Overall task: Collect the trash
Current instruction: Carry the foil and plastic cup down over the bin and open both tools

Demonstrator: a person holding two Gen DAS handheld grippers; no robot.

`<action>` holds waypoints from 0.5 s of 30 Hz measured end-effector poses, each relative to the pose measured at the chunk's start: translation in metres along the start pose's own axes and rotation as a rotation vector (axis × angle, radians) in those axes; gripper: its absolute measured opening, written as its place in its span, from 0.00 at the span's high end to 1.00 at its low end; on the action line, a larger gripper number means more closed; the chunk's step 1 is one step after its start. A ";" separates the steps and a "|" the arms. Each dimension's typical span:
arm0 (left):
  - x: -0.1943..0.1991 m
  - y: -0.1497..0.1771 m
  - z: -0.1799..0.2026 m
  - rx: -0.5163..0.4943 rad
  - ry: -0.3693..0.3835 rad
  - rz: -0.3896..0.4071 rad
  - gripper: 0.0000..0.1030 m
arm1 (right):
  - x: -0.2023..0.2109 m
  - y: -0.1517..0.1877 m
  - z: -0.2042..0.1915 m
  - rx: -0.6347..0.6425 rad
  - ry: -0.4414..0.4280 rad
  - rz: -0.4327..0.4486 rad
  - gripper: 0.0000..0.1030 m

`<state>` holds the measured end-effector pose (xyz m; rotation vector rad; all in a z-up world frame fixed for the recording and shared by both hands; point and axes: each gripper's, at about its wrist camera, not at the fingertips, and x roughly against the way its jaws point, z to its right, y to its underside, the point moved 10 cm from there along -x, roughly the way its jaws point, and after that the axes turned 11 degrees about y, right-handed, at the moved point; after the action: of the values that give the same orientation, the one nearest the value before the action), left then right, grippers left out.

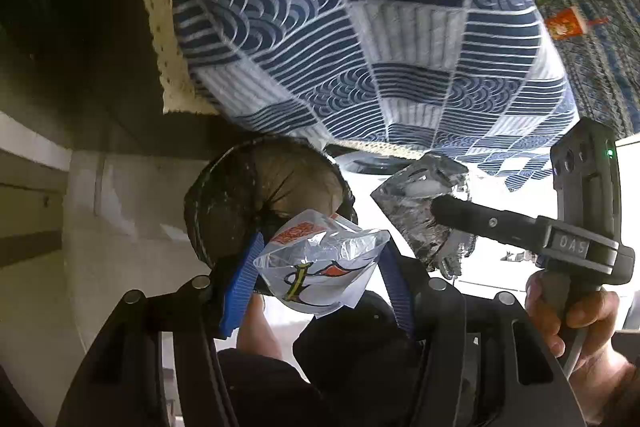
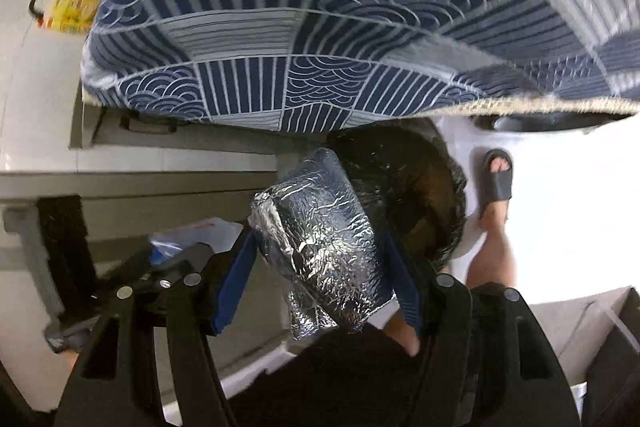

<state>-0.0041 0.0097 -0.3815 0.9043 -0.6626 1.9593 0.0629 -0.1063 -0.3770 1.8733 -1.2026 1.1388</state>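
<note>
My left gripper [image 1: 320, 251] is shut on a crumpled clear snack bag [image 1: 320, 267] with red and yellow print, pinched between its blue pads. It hangs just above a round trash bin [image 1: 264, 203] lined with a black bag. My right gripper [image 2: 320, 243] is shut on a silver foil bag [image 2: 324, 251], held over the same trash bin [image 2: 420, 187]. In the left wrist view the right gripper [image 1: 440, 211] reaches in from the right with the foil bag [image 1: 416, 215]. In the right wrist view the left gripper [image 2: 176, 259] shows at lower left with the snack bag [image 2: 196, 233].
A table draped in a blue wave-patterned cloth [image 1: 360, 27] with a cream lace edge [image 1: 160, 7] overhangs just beyond the bin. A person's hand [image 1: 568, 311] holds the right gripper's handle. A foot in a grey slipper [image 2: 496, 179] stands on the white floor right of the bin.
</note>
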 end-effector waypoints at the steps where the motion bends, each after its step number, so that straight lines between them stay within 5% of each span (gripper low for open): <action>1: -0.002 0.000 -0.003 0.011 -0.003 -0.002 0.45 | -0.001 -0.001 0.001 -0.004 -0.006 0.005 0.38; 10: -0.014 0.000 -0.007 0.010 -0.040 -0.030 0.45 | -0.011 -0.007 0.006 -0.011 -0.021 0.021 0.36; 12: -0.014 -0.001 -0.010 0.017 -0.070 -0.032 0.33 | -0.010 -0.007 0.007 -0.008 -0.018 0.034 0.34; 15: -0.012 -0.003 -0.012 0.040 -0.064 -0.025 0.30 | -0.008 -0.007 0.008 -0.018 -0.029 0.037 0.24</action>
<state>-0.0006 0.0140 -0.3976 0.9984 -0.6476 1.9342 0.0702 -0.1075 -0.3884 1.8678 -1.2638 1.1203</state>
